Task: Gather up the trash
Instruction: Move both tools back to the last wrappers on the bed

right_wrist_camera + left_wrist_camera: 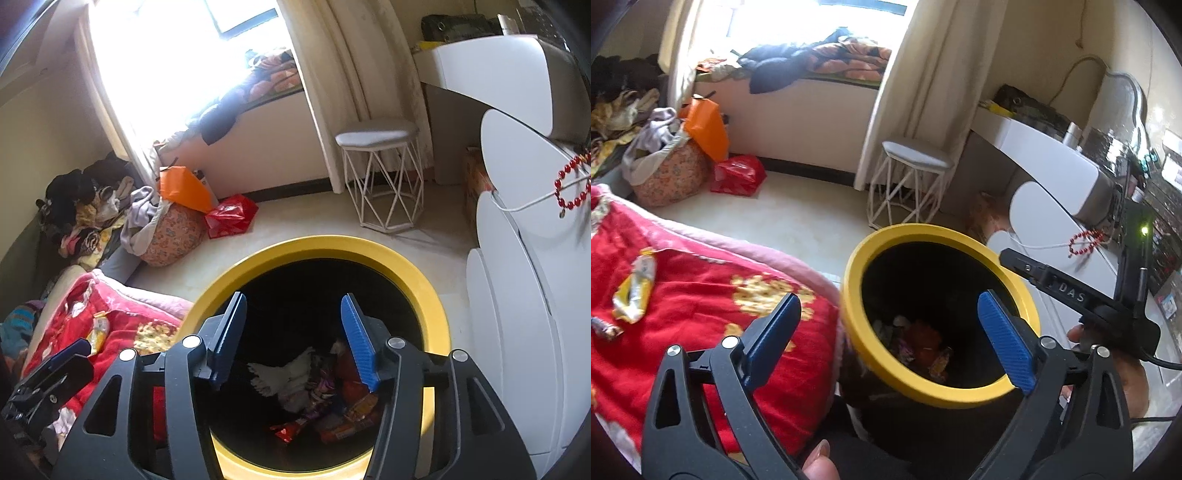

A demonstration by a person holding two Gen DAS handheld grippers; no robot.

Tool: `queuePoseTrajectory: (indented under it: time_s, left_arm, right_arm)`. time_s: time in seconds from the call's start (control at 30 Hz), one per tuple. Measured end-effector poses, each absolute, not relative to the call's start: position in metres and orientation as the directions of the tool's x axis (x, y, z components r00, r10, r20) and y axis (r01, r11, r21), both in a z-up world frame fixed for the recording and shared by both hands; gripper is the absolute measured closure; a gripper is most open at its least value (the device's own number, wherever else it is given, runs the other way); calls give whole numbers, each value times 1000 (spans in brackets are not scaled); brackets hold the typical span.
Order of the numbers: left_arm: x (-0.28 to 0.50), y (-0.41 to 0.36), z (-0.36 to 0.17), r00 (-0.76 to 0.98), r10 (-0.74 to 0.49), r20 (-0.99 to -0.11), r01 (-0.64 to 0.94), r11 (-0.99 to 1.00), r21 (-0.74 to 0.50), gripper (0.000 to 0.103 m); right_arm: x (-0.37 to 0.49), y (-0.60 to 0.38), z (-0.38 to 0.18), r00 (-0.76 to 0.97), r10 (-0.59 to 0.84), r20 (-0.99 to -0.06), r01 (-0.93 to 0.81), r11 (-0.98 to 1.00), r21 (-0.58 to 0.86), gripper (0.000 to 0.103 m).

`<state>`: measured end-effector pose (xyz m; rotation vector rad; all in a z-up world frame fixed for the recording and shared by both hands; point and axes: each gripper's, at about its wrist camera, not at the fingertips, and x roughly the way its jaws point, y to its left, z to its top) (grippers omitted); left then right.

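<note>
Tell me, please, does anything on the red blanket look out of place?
Yes: a crumpled yellow-and-white wrapper lies loose on the red blanket, with a smaller wrapper near its left edge. They are litter on bedding, not yet in the yellow-rimmed bin alongside.

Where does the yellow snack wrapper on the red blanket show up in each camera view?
Left wrist view: yellow snack wrapper at the left edge, on the red blanket.
Right wrist view: lower left, small, left of the bin.
Shared landmark: the yellow-rimmed trash bin.
</note>
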<state>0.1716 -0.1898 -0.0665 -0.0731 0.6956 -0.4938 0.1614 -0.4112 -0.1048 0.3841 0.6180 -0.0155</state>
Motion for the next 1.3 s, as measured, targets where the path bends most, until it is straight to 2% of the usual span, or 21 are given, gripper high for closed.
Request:
queuePoseTrajectory:
  time_s: [0.57,1.3]
  left_arm:
    - [157,-108,-49,778,-313,-544,224,948,-225,14]
    - [153,19,-58,829,-87,-552,-71,963,-259,14]
  right_arm:
    - [155,-342,-77,846,207,-492,-59,953,298,39]
    - [177,-220,-67,761,390,-518,-303,920,248,37]
